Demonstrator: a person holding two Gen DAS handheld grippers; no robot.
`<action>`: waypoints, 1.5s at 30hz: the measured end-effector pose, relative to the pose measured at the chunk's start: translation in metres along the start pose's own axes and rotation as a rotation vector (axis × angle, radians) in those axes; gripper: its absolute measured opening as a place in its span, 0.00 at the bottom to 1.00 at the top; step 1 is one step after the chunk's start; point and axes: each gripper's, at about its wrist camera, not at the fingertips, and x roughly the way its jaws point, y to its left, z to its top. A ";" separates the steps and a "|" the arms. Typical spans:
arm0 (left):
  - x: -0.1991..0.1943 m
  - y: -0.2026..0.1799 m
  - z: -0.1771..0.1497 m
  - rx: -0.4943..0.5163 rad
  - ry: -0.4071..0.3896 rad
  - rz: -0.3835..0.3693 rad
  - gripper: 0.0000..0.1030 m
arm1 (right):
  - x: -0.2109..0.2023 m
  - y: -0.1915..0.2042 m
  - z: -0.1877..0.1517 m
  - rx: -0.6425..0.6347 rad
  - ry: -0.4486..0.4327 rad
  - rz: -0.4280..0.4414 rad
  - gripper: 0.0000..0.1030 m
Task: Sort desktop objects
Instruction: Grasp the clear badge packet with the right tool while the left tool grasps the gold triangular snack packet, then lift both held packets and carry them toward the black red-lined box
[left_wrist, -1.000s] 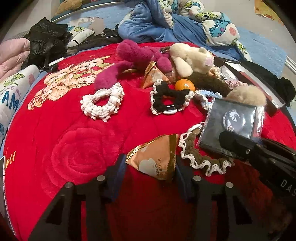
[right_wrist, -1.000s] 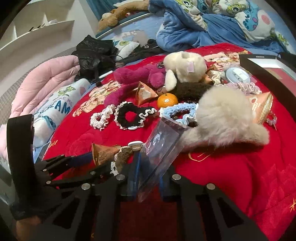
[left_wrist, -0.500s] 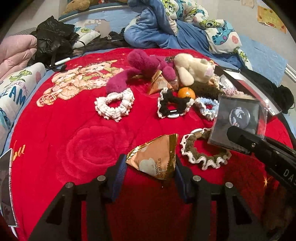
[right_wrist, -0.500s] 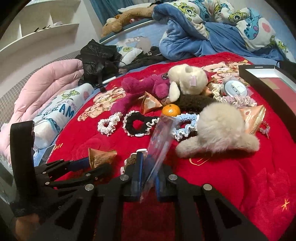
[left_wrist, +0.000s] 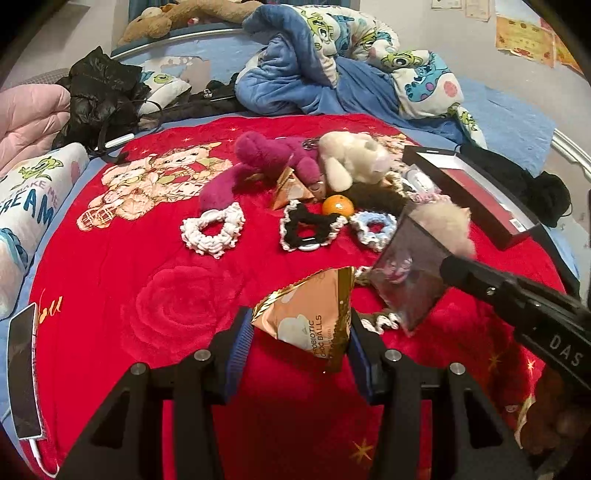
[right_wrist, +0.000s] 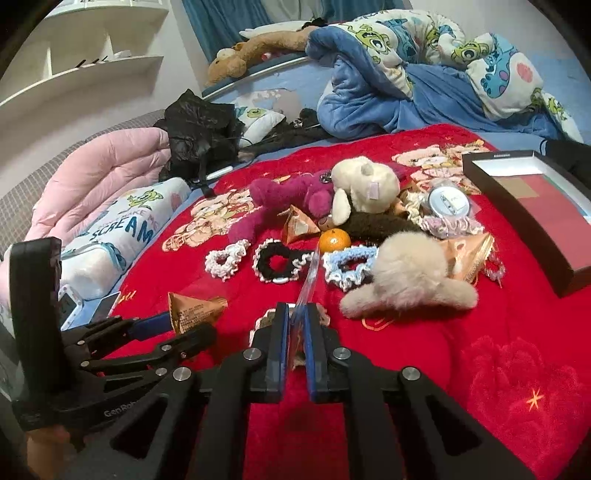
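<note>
My left gripper (left_wrist: 299, 321) is shut on a gold triangular snack packet (left_wrist: 310, 314), held a little above the red blanket (left_wrist: 110, 295). From the right wrist view, that gripper (right_wrist: 184, 326) and its packet (right_wrist: 195, 308) are at the lower left. My right gripper (right_wrist: 297, 310) has its jaws closing tight on a clear plastic bag (right_wrist: 308, 280), seen edge-on and sticking up from the pads. In the left wrist view the bag (left_wrist: 406, 273) hangs from the right gripper (left_wrist: 447, 266), above a brown scrunchie (left_wrist: 380, 321).
A white scrunchie (left_wrist: 214, 232), a black scrunchie (left_wrist: 308, 229), an orange (left_wrist: 337, 205) and a blue scrunchie (left_wrist: 373, 229) lie mid-blanket, with plush toys (left_wrist: 266, 155) behind. A fluffy beige piece (right_wrist: 406, 273) and an open black box (right_wrist: 535, 206) are on the right. A phone (left_wrist: 24, 373) lies at the left edge.
Both grippers have risen and drawn back with their loads. The clear bag has lifted off the brown scrunchie and turned edge-on in the right wrist view.
</note>
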 end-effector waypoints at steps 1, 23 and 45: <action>-0.001 -0.001 -0.001 0.002 0.001 0.000 0.49 | 0.000 -0.002 -0.001 0.018 0.002 0.014 0.09; 0.006 0.017 -0.006 -0.030 0.020 -0.014 0.49 | 0.035 -0.017 -0.014 0.150 0.029 0.029 0.04; -0.029 -0.022 -0.007 0.028 -0.006 -0.060 0.49 | -0.026 -0.017 -0.008 0.131 -0.058 0.012 0.05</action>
